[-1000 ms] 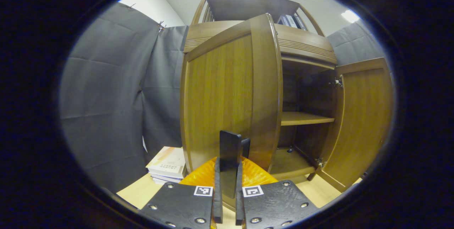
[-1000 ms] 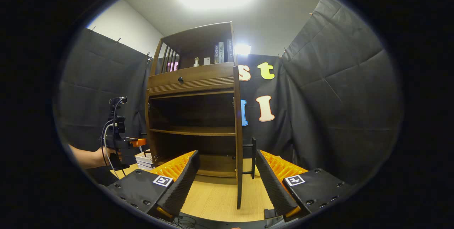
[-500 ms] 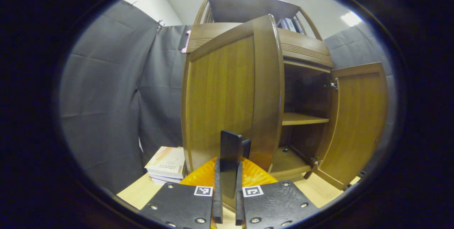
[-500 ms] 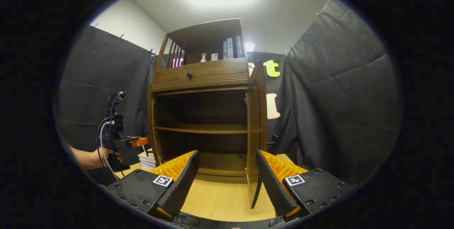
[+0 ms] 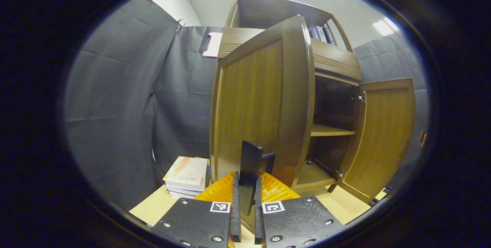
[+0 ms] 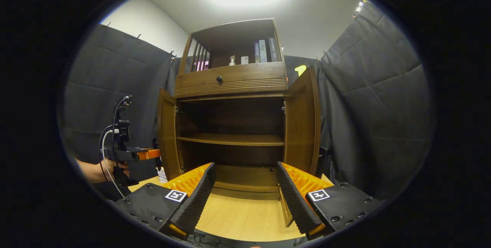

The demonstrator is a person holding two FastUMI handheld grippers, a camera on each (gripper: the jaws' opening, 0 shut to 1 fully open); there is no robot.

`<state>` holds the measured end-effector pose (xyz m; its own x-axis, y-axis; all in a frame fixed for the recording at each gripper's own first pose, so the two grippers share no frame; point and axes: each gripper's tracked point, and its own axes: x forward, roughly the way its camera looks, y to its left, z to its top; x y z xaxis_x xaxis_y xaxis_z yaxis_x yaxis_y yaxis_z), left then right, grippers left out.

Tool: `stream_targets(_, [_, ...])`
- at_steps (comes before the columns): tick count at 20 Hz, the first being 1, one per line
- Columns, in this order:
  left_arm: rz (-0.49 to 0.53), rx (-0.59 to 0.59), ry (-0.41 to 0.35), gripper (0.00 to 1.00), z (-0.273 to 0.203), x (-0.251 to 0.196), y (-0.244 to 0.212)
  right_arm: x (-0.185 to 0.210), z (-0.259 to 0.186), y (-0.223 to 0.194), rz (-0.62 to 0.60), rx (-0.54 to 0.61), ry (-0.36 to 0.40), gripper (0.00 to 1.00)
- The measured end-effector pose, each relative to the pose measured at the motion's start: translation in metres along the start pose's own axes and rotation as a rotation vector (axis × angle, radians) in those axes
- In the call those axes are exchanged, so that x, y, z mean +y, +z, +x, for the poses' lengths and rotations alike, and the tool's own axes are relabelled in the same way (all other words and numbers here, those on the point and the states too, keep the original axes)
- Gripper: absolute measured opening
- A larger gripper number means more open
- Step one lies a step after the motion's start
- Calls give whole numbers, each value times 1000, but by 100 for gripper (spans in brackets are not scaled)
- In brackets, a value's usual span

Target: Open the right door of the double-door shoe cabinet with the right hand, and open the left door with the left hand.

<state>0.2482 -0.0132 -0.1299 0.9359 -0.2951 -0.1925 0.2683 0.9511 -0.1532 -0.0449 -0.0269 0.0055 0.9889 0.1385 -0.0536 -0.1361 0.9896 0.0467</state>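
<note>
Left gripper (image 5: 245, 202): fingers pinched on dark handle (image 5: 250, 167) of left door (image 5: 261, 102).
Right gripper (image 6: 243, 198): fingers wide apart, holding nothing.
Shoe cabinet (image 6: 230, 83): 12 o'clock, both doors swung outward; right door (image 6: 303, 125) at 1 o'clock.
Book stack (image 5: 187, 175): 9 o'clock of left door, on floor.

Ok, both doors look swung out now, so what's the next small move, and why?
Probably open the left gripper and back off: its fingers are clamped on the left door's handle, the left door and right door stand wide, and the right gripper is open, holding nothing.
</note>
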Motion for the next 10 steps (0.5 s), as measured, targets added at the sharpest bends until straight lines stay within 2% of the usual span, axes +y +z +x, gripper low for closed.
stream_targets(10, [-12,-14,36,14,-4,6,2,40,3,-6,-9,12,15,99])
